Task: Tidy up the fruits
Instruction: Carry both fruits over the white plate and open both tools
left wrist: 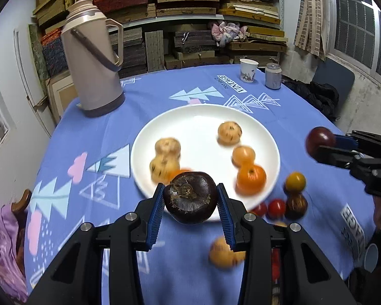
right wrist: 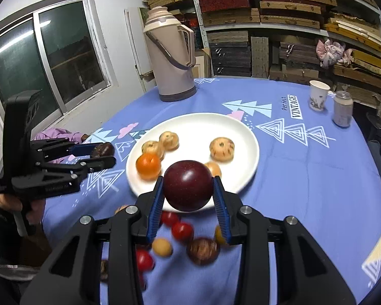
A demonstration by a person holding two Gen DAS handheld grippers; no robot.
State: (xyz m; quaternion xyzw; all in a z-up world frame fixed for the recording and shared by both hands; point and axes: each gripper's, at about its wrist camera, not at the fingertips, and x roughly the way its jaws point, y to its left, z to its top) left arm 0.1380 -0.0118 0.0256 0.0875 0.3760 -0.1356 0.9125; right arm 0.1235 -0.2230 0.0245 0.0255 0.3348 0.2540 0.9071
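Note:
My left gripper (left wrist: 190, 197) is shut on a dark brown fruit (left wrist: 190, 197) and holds it above the near rim of the white plate (left wrist: 203, 117). My right gripper (right wrist: 188, 189) is shut on a dark red plum (right wrist: 188, 189) above the plate's near edge (right wrist: 241, 124). The plate holds an orange (left wrist: 251, 179) and several pale spotted fruits (left wrist: 229, 132). Small red tomatoes (right wrist: 182, 230), a brown fruit (right wrist: 203, 251) and yellow fruits (right wrist: 162, 247) lie on the blue cloth beside the plate. The right gripper also shows in the left wrist view (left wrist: 320, 142), the left gripper in the right wrist view (right wrist: 102, 153).
A tall beige thermos (left wrist: 94, 58) stands at the table's back left. A paper cup (left wrist: 248, 70) and a can (left wrist: 273, 76) stand at the far edge. Shelves of boxes fill the wall behind. A purple cloth (left wrist: 2, 241) hangs at the left.

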